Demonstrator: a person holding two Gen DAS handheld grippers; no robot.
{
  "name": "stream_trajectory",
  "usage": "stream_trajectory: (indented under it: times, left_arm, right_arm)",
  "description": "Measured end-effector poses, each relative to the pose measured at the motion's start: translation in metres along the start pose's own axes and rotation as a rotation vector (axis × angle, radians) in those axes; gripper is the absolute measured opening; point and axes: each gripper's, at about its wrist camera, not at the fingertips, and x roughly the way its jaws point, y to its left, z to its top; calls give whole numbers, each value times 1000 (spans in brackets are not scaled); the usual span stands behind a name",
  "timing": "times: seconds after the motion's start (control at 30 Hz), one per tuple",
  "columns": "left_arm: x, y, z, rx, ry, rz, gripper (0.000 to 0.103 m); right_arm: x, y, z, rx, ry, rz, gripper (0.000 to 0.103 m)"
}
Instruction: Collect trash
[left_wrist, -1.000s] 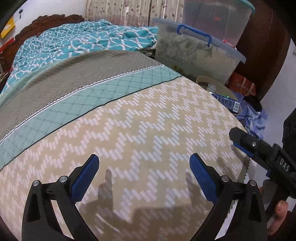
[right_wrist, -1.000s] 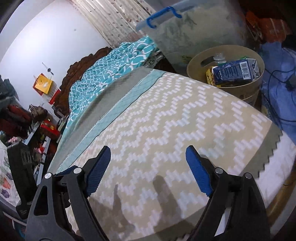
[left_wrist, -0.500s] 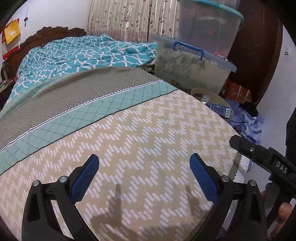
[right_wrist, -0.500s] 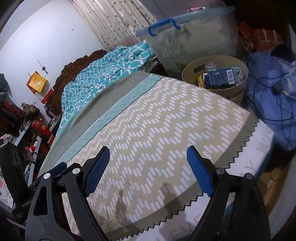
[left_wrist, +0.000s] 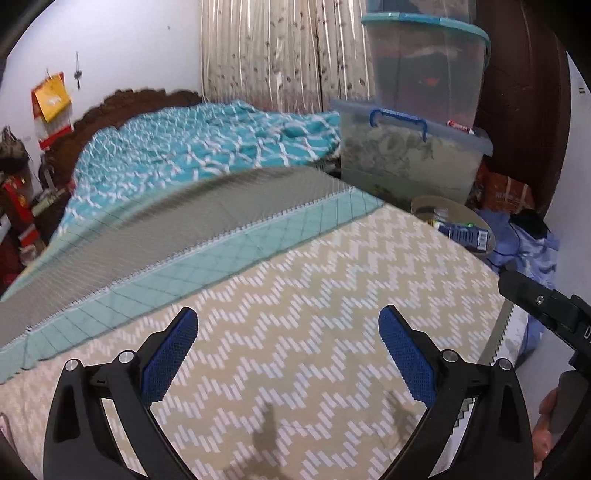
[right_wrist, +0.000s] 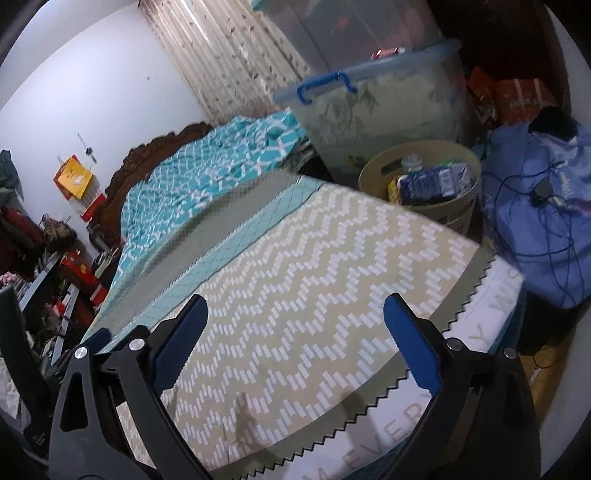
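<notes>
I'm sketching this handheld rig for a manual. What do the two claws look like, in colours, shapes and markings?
Both match: the left claw and right claw each have two black plastic arms with triangular cut-outs, silver round pivot bolts, and blue textured pads on the inner faces. Seen from the left camera, the right claw's black body carries white lettering, partly cut off.

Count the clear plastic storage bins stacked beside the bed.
2. The lower bin, with a blue handle, sits beyond the bed's far corner; the upper bin, teal-rimmed, rests on its lid. More may be hidden above the frame.
</notes>
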Motion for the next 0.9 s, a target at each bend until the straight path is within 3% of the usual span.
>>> stream_trajectory:
  times: [0.17, 0.33, 0.9]
  left_arm:
    - [-11, -10, 6, 8, -47, 17, 95]
    - [-13, -21, 13, 22, -29, -11, 94]
    - [-13, -35, 13, 45, -21, 35, 95]
  right_arm:
    - [-8, -7, 1, 14, -32, -20, 99]
    - [-12, -18, 2, 39, -35, -19, 99]
    - [-9, -30, 1, 58, -23, -9, 99]
